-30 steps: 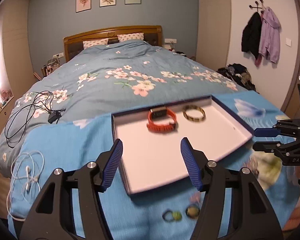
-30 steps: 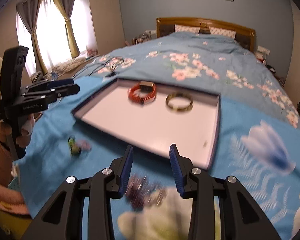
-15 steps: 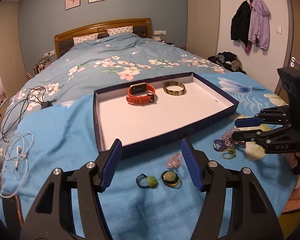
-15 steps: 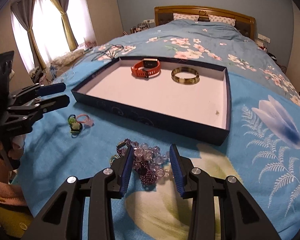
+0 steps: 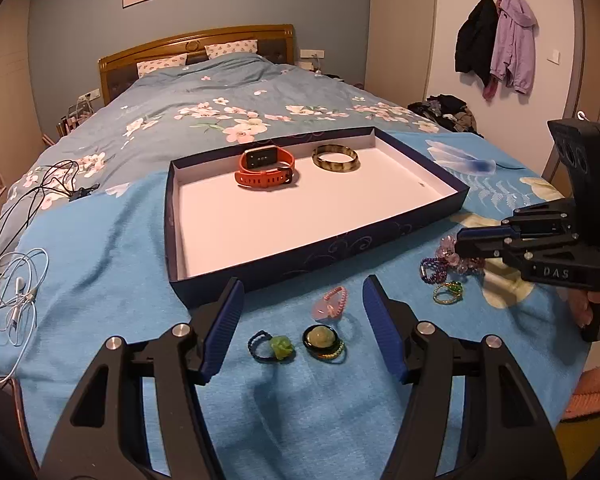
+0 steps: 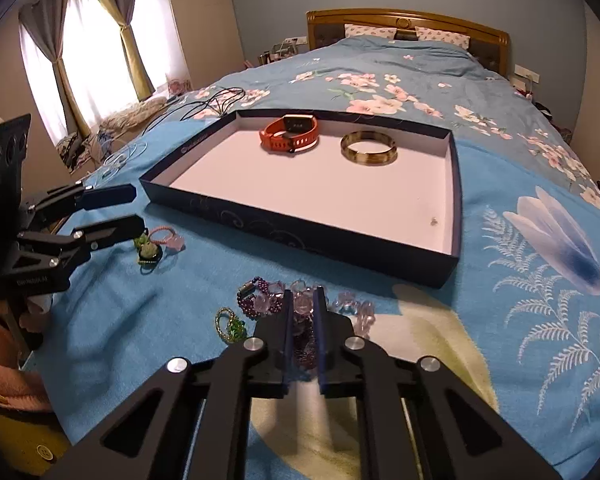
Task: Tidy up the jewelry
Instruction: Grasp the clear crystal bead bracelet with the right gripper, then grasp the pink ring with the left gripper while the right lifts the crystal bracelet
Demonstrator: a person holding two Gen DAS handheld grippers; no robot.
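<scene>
Presently on the blue bedspread (image 5: pixel 100 248): a shallow navy tray (image 6: pixel 300 228) holding an orange watch (image 6: pixel 290 134) and a gold bangle (image 6: pixel 369 148). Right gripper (image 6: pixel 302 300) — jaws just closed, clamped on the purple bead bracelet (image 6: pixel 260 300) before the tray. Left gripper (image 5: pixel 302 316) — jaws apart, empty, over three small rings (image 5: pixel 320 338). A green ring (image 6: pixel 230 324) lies beside the beads.

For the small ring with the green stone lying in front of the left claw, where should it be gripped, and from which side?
Probably the green stone, not the thin dark band lying flat on the blanket. The stone stands proud, so the open left claw could descend from above and straddle it, keeping clear of the round pendant ring just beside it.
</scene>
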